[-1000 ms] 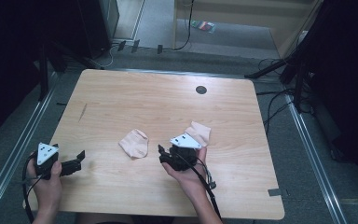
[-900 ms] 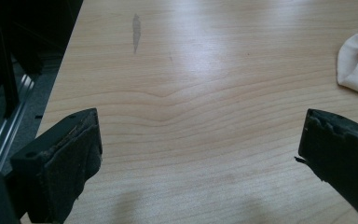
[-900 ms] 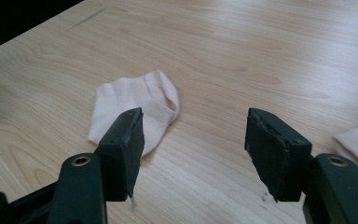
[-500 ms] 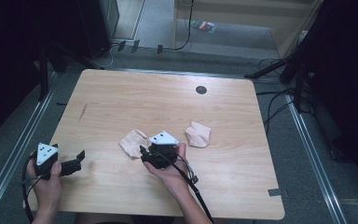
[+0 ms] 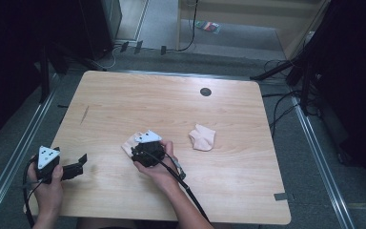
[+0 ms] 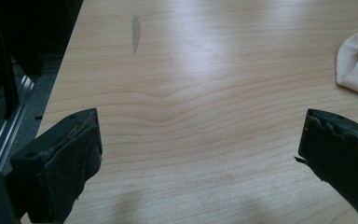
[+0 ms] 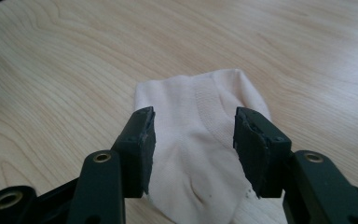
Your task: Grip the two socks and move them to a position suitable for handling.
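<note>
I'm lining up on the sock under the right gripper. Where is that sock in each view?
High view: the sock lies left of centre on the table, partly under the right gripper.
Left gripper view: at the right edge, upper part.
Right gripper view: centre, between and beyond the open jaws.
Shared landmark: the wood-grain table top.

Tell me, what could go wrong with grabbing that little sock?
The right gripper has its fingers open astride the pale sock, which lies flat on the table. They might slide over the thin fabric, or pinch one layer only. The left gripper sits apart and could not steady it.
</note>
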`<state>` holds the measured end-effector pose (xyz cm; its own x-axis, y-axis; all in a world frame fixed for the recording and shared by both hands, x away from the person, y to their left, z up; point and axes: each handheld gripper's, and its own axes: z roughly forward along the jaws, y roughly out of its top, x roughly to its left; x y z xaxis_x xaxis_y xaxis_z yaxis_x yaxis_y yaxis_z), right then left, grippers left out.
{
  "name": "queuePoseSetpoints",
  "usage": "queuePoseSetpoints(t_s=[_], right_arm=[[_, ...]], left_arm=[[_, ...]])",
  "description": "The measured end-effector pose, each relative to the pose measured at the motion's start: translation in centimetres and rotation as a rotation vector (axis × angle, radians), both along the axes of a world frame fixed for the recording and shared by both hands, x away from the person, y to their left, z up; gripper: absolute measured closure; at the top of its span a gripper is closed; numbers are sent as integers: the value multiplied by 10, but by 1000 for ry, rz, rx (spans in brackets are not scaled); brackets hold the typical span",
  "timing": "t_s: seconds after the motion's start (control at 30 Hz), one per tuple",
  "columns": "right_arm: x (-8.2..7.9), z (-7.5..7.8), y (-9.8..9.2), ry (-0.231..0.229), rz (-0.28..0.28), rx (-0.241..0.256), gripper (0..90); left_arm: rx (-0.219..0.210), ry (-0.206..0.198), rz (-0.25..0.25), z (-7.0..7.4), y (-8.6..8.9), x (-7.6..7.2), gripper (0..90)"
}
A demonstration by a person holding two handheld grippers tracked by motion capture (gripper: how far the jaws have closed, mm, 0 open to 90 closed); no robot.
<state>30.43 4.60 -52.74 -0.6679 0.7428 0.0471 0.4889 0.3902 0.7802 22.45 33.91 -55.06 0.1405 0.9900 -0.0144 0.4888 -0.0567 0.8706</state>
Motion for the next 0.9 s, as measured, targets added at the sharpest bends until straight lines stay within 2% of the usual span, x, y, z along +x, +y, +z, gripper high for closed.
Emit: queuePoseSetpoints(t_s=[0.1,0.23,0.33,0.4,0.43,0.5,0.57,0.63,0.73,0.8,0.9], right_arm=[[4,-7,7,15,2,-24,505],[5,-16,10,11,5,-65,553],[5,-20,11,9,5,-71,576],[4,-21,11,-2,3,-71,650],[2,-21,11,-14,4,-68,744],[0,-21,12,-8,4,-72,841],[0,-20,12,-7,-1,-76,861],[-2,-15,10,13,-4,-69,876],[-6,-6,6,12,-2,-44,877],[-15,13,0,-3,-6,5,877],[-24,29,-10,-23,-11,37,877]], left_arm=[[-1,-2,-1,0,0,0,0],[3,-5,-3,0,-1,0,0],[5,-5,-4,0,-1,0,0],[1,-2,-5,0,-1,0,0],[-1,0,-5,0,-1,0,0],[1,-1,-5,0,-1,0,0],[4,-3,-3,0,-1,0,0],[1,-3,-2,0,-1,0,0],[-2,-2,-1,0,-1,0,0],[2,-6,5,0,-1,0,0],[10,-1,5,0,-3,-1,0]])
